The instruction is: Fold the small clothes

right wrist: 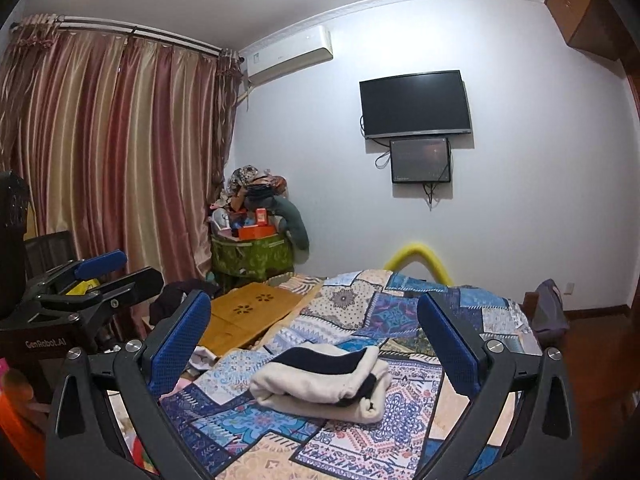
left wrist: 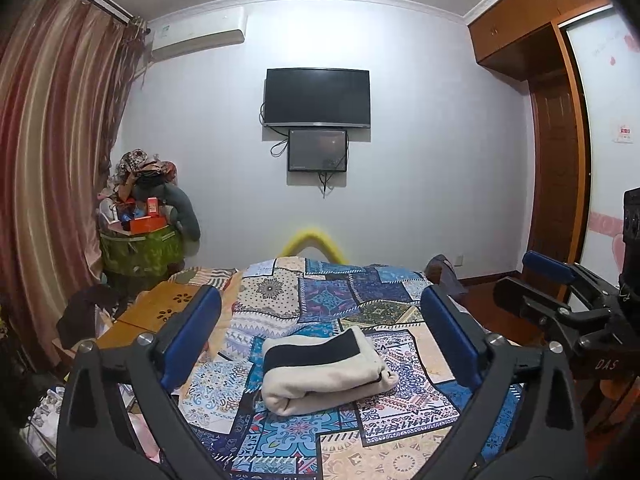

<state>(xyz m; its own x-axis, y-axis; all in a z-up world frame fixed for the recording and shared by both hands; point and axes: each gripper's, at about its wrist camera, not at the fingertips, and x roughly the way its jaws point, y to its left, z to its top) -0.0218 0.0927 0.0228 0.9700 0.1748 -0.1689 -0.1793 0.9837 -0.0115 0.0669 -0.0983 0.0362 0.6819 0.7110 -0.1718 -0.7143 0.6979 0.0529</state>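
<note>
Bedding first: I take the patchwork quilt [left wrist: 328, 292] as my landmark, spread over the bed and filling the lower half of both views; everything else I place against it. Beyond its far left corner stands a green fabric bin [right wrist: 252, 256], heaped above its rim with clothes, an orange box and what looks like a grey plush toy, though at this range I cannot be sure of the toy; beside the quilt's left edge lies a wooden lap table [right wrist: 248, 312], flat and bare.

On the quilt's near middle sits the cream garment with a dark band [left wrist: 324, 372], already doubled into a thick, rounded bundle; I judge the fold done or nearly so. It looks soft, light and fleecy, so it should sag if lifted by one corner and spring open if nudged; I would pinch through the whole stack at the rolled near edge, or at both short ends together.

Both tongs are spread wide with nothing between the pads; the left gripper [left wrist: 320, 344] frames the bundle without touching it, and the right gripper [right wrist: 316, 344] hangs likewise above the quilt's near side, clear of the cloth.
</note>
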